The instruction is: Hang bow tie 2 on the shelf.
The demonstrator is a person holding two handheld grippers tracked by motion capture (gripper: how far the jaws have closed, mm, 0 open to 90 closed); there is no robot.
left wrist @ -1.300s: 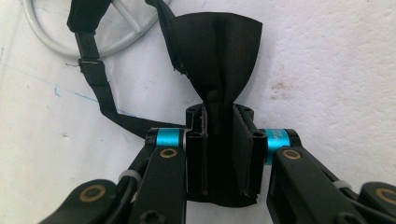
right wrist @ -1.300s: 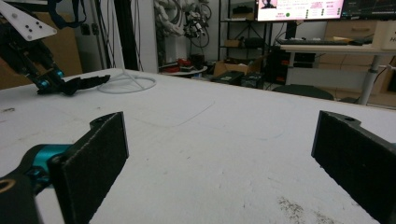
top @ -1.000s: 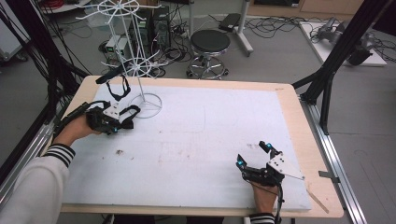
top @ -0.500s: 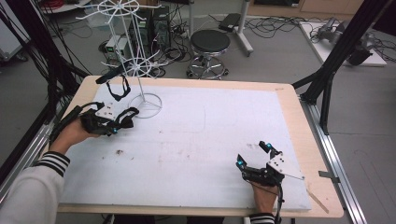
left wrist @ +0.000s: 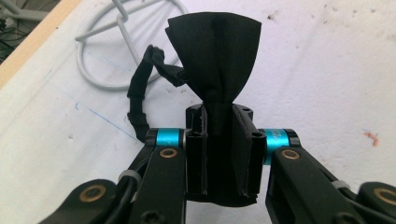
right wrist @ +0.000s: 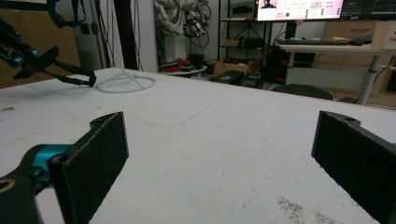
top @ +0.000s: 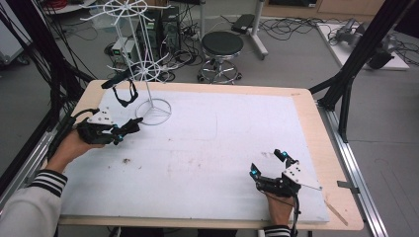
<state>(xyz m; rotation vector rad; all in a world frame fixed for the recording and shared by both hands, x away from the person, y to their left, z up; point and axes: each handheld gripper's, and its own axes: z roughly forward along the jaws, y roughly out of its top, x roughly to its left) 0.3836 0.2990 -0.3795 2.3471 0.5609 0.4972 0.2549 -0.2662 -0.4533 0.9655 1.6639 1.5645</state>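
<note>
Two bow ties (left wrist: 215, 60), one rack (top: 143, 74), two tools (top: 129, 127)

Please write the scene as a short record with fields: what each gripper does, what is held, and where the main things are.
left gripper: shut on a black bow tie, at the table's left side
black bow tie: pinched at its middle between the fingers; its strap hangs to the left in the left gripper view
right gripper: open, nothing between its fingers, low over the mat's near right part
white wire stand: upright at the far left, ring base on the mat
second black item: hangs from the stand
white mat: covers the wooden table
</note>
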